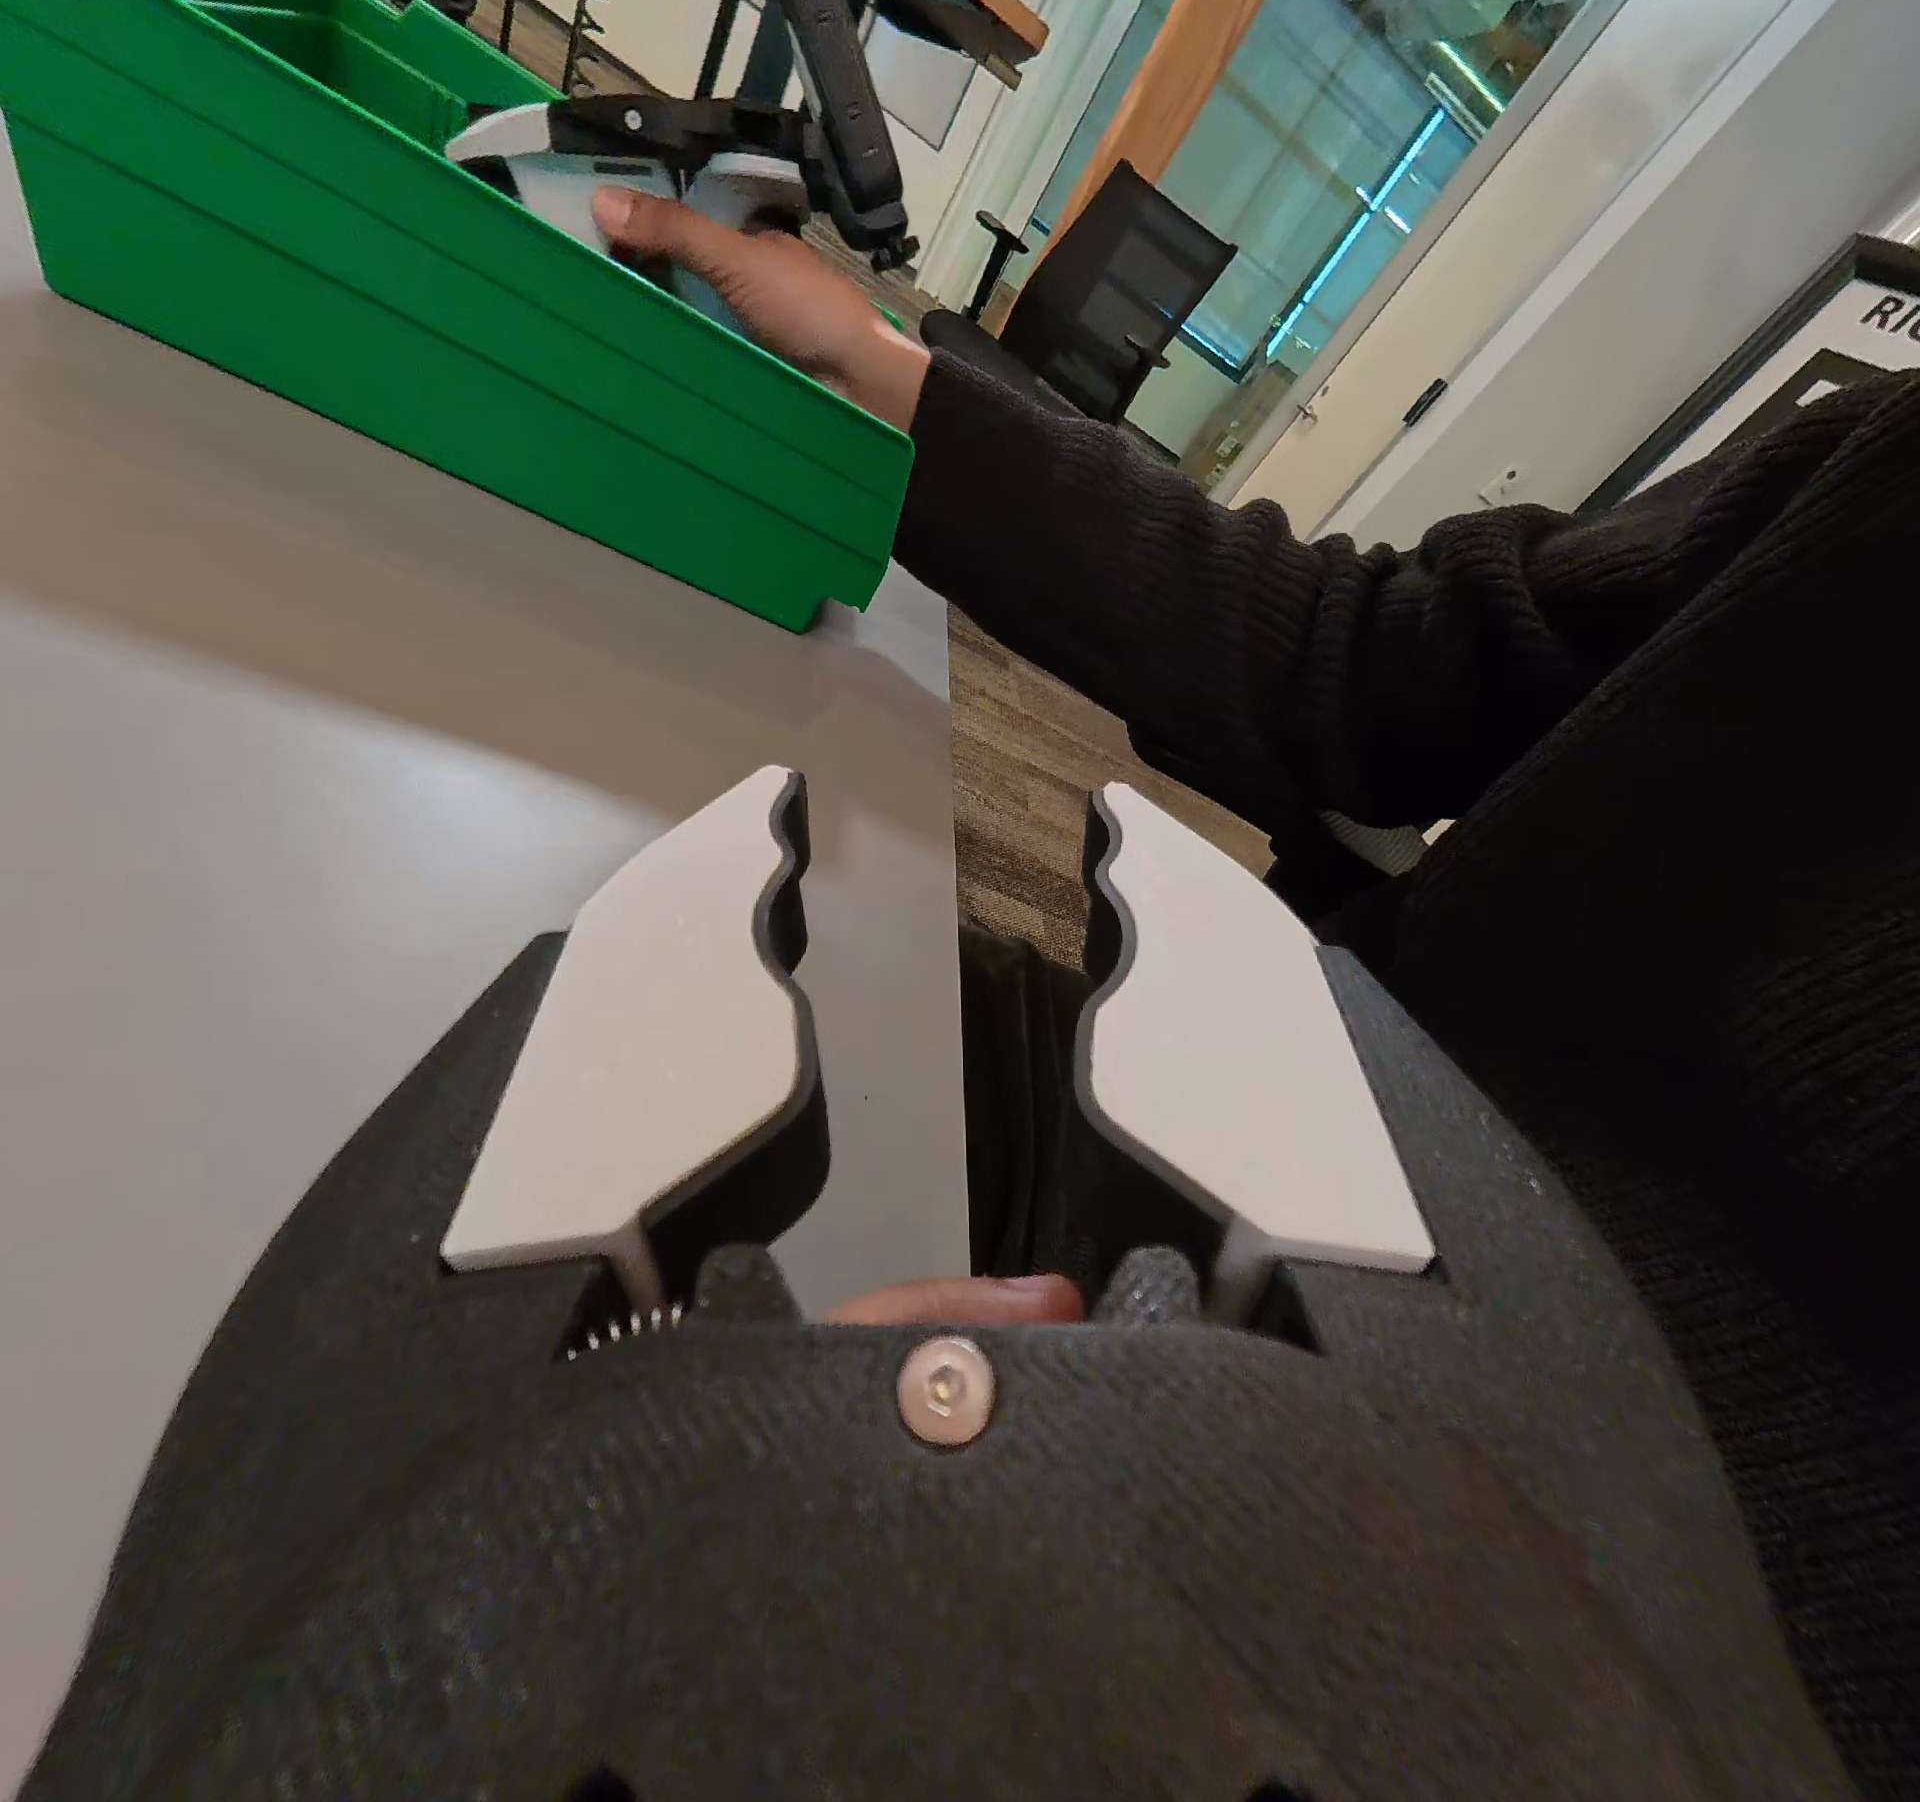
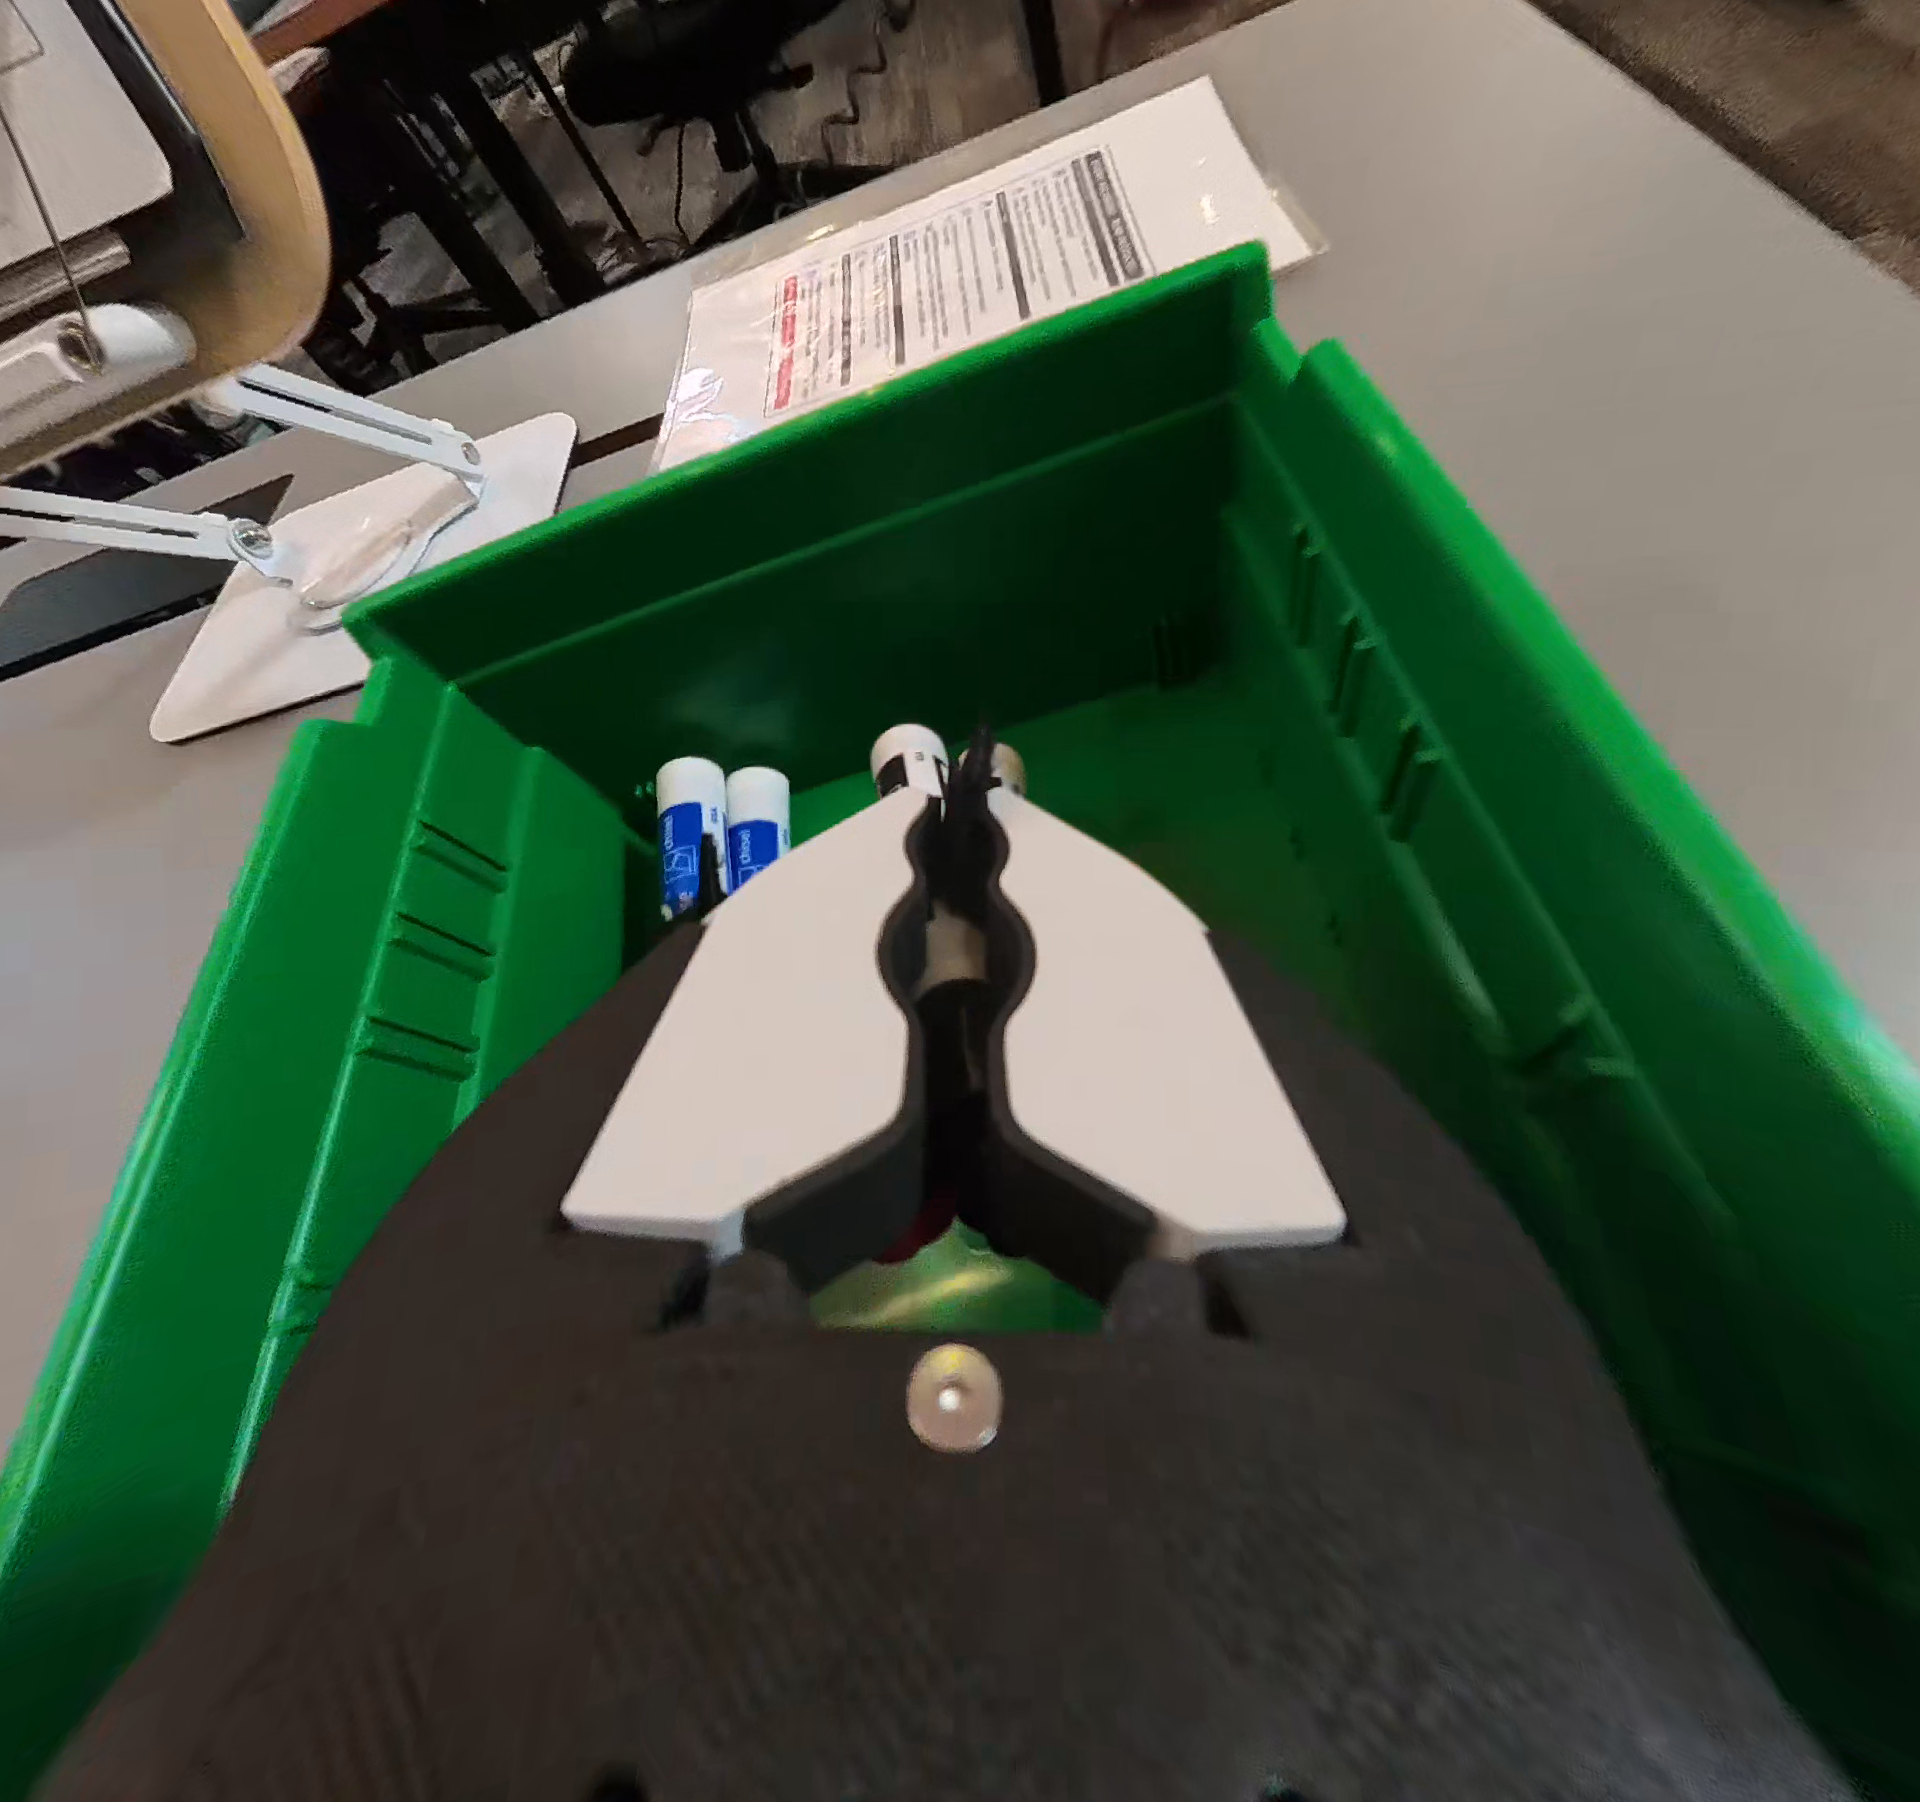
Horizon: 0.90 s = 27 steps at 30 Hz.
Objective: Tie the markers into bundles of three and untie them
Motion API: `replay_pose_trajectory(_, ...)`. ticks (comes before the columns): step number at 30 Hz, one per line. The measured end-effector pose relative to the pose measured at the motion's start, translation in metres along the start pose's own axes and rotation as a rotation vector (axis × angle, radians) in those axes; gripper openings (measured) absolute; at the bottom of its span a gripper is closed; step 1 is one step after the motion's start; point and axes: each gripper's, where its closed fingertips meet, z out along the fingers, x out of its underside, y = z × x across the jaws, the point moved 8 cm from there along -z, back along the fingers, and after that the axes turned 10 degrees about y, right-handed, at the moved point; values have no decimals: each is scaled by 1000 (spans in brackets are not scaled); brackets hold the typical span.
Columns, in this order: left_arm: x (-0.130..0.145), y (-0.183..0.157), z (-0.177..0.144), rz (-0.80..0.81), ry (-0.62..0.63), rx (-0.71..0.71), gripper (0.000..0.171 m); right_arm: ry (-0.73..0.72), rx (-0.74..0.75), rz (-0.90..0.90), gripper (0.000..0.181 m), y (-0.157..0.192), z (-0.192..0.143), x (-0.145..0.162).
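Right gripper (image 2: 956, 879) is inside the green bin (image 2: 1507, 817), jaws clamped on a slim black brush-like tool (image 2: 951, 973) with a silver ferrule, bristles poking past the tips. Exactly what it is, I can't tell. On the bin floor just beyond sit two blue-and-white tubes (image 2: 717, 833) side by side, and a white cylinder (image 2: 906, 753) partly hidden behind the fingertips.

Left gripper (image 1: 940, 859) is released and empty, hovering over the grey table (image 1: 312, 817) edge, well apart from the bin.

I'd judge the grip is on the ferrule only, so keep the squeeze steady and clear of the bin wall.

A laminated sheet (image 2: 987, 266) and a white stand base (image 2: 364, 557) lie behind the bin.
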Motion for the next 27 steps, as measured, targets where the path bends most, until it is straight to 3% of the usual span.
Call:
replay_pose_trajectory(6, 2, 1, -3, -8, -3, -8, 52, 14, -66, 12, 7, 3, 15, 6)
replay_pose_trajectory(13, 3, 1, -2, -8, 12, -12, 52, 47, -36, -29, 9, 2, 15, 8)
replay_pose_trajectory(18, 4, 1, 0, -4, 27, -11, 52, 117, -69, -41, 31, 2, 11, 12)
replay_pose_trajectory(24, 6, 0, 1, -5, 41, -7, 52, 75, -87, -56, 54, 0, -17, -6)
replay_pose_trajectory(27, 6, 0, 1, -6, 44, -5, 52, 67, -47, -117, 57, -5, -32, -11)
